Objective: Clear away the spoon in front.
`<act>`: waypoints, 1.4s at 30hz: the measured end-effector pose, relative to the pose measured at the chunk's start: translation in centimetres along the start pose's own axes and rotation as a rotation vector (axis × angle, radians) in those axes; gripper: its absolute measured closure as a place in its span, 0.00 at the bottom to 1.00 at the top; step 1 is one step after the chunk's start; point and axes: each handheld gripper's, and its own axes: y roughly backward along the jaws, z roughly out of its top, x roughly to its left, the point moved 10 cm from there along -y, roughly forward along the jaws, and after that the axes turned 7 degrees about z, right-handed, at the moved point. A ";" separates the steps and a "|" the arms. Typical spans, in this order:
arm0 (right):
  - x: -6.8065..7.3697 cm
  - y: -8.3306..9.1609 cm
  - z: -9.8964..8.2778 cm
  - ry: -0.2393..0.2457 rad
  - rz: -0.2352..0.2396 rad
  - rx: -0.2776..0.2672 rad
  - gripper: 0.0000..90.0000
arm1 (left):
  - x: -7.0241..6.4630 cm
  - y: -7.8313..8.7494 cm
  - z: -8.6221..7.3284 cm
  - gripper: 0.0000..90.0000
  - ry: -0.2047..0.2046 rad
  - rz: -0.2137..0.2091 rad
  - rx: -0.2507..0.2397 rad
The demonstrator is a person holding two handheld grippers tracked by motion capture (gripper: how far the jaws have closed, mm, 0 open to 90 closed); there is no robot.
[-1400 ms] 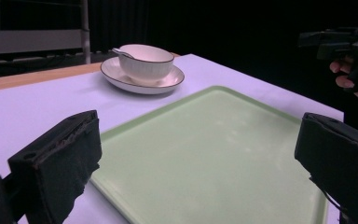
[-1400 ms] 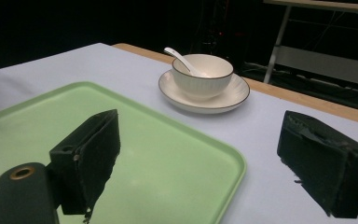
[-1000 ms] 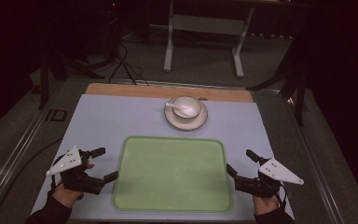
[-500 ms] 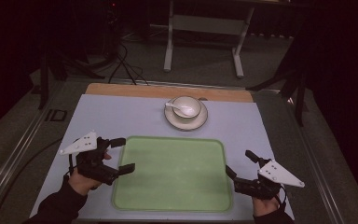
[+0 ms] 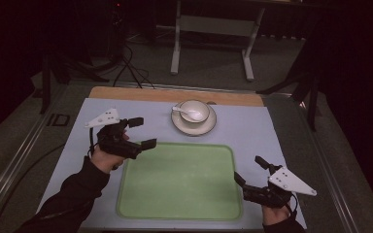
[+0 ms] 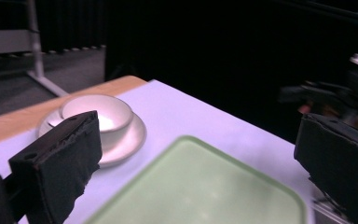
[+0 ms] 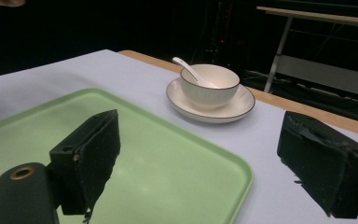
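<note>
A white bowl [image 5: 194, 110] with a white spoon [image 5: 181, 110] in it stands on a saucer [image 5: 209, 126] at the far middle of the table. In front of it lies an empty green tray [image 5: 179, 179]. My left gripper [image 5: 143, 132] hovers open over the tray's far left corner, jaws pointing right toward the bowl [image 6: 98, 114]. My right gripper [image 5: 248, 169] rests open at the tray's near right corner. In the right gripper view the open jaws frame the tray [image 7: 168, 163] and the bowl [image 7: 209, 84] beyond it.
A pale blue mat [image 5: 252, 131] covers the table, with a wooden strip [image 5: 175, 94] along the far edge. Beyond the table stand a metal frame [image 5: 213, 29] and floor cables [image 5: 126, 68]. Dark tripod legs [image 5: 311, 92] rise at the far right.
My left gripper lifted from beside the tray's left edge and moved forward and right toward the bowl. The right gripper has barely shifted.
</note>
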 end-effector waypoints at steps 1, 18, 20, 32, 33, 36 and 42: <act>0.0 0.0 0.0 -0.002 0.001 0.000 0.14 | 0.3 -0.9 0.5 0.02 0.012 0.000 -0.003; -0.3 0.1 0.0 -0.018 0.007 -0.019 0.14 | 4.5 -8.4 0.2 0.04 0.182 0.073 0.024; -0.2 0.1 0.1 -0.019 0.006 -0.021 0.14 | 4.6 -8.8 0.0 0.04 0.201 0.063 0.030; -0.2 0.1 0.0 -0.016 0.015 -0.019 0.14 | 7.9 -12.5 -1.7 0.11 0.428 0.133 0.029; -0.2 0.0 0.0 -0.016 0.015 -0.018 0.14 | 8.5 -12.9 -2.2 0.13 0.450 0.147 0.023; -0.2 0.0 -0.1 -0.019 0.018 -0.017 0.14 | 9.4 -13.7 -3.1 0.16 0.481 0.179 0.033; -0.1 -0.1 -0.2 -0.023 0.027 -0.015 0.14 | 10.5 -15.1 -4.4 0.18 0.543 0.220 0.037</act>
